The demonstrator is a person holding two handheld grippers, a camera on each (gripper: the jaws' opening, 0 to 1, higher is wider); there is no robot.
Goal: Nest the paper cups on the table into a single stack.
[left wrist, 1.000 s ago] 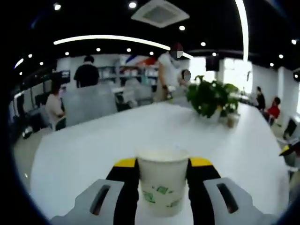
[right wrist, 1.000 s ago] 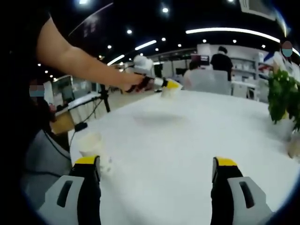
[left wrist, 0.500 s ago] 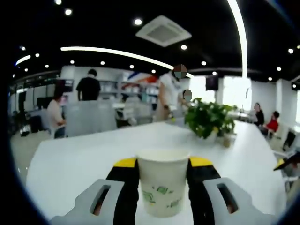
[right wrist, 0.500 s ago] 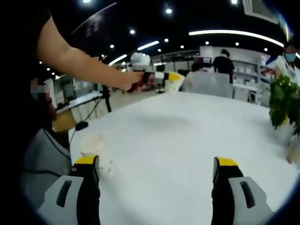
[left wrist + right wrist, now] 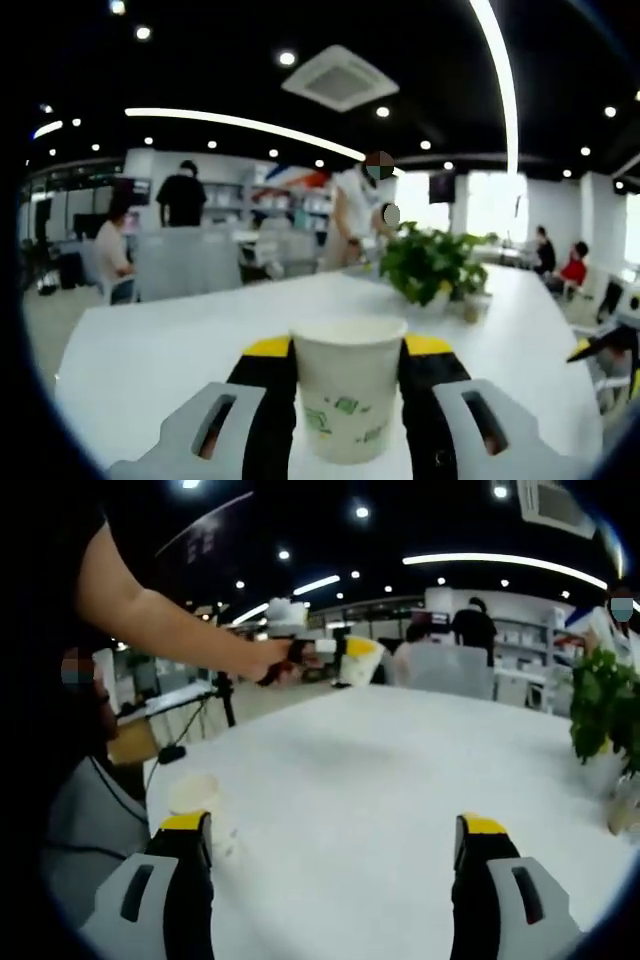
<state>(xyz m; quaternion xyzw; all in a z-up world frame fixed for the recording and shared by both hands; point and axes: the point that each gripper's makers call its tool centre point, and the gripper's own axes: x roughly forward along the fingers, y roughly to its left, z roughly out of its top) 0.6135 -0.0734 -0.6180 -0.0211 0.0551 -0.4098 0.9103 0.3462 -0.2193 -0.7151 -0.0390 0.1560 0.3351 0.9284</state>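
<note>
In the left gripper view a white paper cup (image 5: 348,385) with green leaf marks stands upright between the yellow-tipped jaws of my left gripper (image 5: 348,350), which is shut on it above the white table (image 5: 180,340). The right gripper view shows that same left gripper (image 5: 345,655) held high over the table's far side by a bare arm (image 5: 160,615), with the cup (image 5: 358,660) in it. My right gripper (image 5: 335,830) stands open low over the table (image 5: 400,770). A second paper cup (image 5: 198,802) stands on the table just beyond its left jaw.
A potted green plant (image 5: 432,265) stands on the table's far right side (image 5: 605,715). Several people sit and stand at desks behind the table. A person's dark clothes and a camera tripod are at the left of the right gripper view.
The left gripper has lifted the held cup higher above the table. The right gripper has stayed open near the second cup.
</note>
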